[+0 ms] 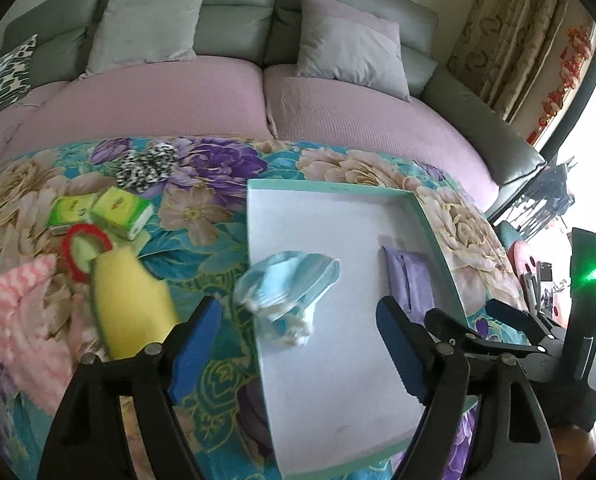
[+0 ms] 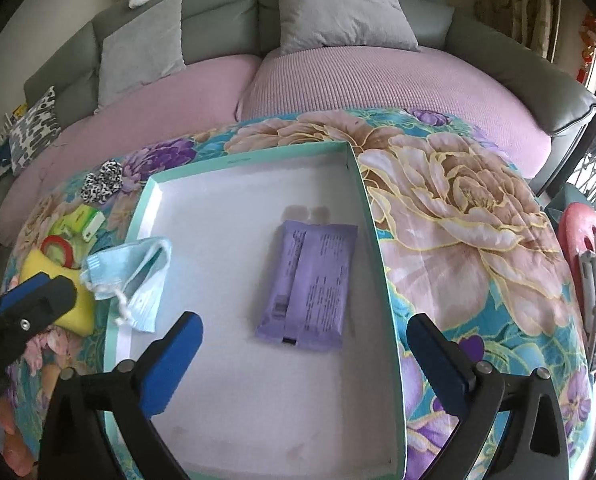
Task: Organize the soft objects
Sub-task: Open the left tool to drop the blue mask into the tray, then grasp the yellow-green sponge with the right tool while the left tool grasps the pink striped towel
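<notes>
Printing shows on several things, but none of it can be read.

The purple packet (image 2: 307, 286) lying in the white box (image 2: 234, 380) carries rows of small dark print and a barcode-like block near its lower left corner, all too fine to make out. The box's teal far rim (image 2: 242, 159) bears a short faint mark, illegible. The two green tissue packs (image 1: 100, 210) on the floral cloth each show a small logo on top, blurred beyond reading. Red hanging decorations (image 1: 565, 68) by the window may hold characters; these cannot be told.
</notes>
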Available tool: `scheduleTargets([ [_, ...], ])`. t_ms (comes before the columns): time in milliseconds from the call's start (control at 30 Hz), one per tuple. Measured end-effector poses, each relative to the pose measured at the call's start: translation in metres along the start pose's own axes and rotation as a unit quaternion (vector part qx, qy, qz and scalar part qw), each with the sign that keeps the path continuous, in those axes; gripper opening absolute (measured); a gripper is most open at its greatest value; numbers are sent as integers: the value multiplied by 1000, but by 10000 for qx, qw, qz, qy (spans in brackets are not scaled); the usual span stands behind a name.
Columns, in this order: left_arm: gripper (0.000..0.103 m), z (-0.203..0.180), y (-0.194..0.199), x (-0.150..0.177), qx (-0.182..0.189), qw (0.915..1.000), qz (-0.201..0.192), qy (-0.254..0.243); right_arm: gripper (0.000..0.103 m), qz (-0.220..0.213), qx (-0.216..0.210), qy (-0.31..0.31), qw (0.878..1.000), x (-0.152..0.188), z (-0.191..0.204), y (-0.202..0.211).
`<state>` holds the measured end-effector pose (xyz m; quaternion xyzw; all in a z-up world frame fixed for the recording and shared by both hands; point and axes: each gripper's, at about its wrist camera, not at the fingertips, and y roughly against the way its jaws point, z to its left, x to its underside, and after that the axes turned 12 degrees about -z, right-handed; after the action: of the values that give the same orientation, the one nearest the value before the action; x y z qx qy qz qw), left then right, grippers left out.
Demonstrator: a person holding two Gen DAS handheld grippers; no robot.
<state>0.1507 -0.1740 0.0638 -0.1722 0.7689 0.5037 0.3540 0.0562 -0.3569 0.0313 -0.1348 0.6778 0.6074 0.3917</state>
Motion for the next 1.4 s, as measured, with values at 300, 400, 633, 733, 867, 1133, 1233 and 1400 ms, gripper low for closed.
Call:
scheduleTargets([
  [300, 90, 35, 52, 7, -674, 9972, -332, 2, 103, -251, 1, 64, 9997, 5, 18, 34],
  [400, 97, 56, 72, 13, -801, 9954, -529, 58, 103, -334, -27, 86, 9994, 5, 27, 46],
  [633, 103, 113, 109, 28, -1235, 9860, -828, 756, 103, -627, -160, 23, 9979, 10, 56, 75],
  [733, 103, 131, 118, 42, -1512, 9802, -903, 909, 103, -818, -218, 45, 9964, 17, 74, 86],
  [867, 103, 150, 122, 58, -1686, 9765, -808, 1068, 103, -1075, -384, 172, 9933, 27, 106, 95],
  [1133, 103, 181, 123, 71, -2007, 9698, -591, 1255, 103, -1311, -748, 686, 9862, 47, 164, 85],
  [1233, 103, 189, 122, 62, -2095, 9668, -568, 1350, 103, -1341, -754, 1008, 9829, 47, 185, 76],
  [1400, 103, 198, 118, 41, -2351, 9585, -653, 1472, 103, -1231, -1012, 1146, 9805, 41, 206, 52],
])
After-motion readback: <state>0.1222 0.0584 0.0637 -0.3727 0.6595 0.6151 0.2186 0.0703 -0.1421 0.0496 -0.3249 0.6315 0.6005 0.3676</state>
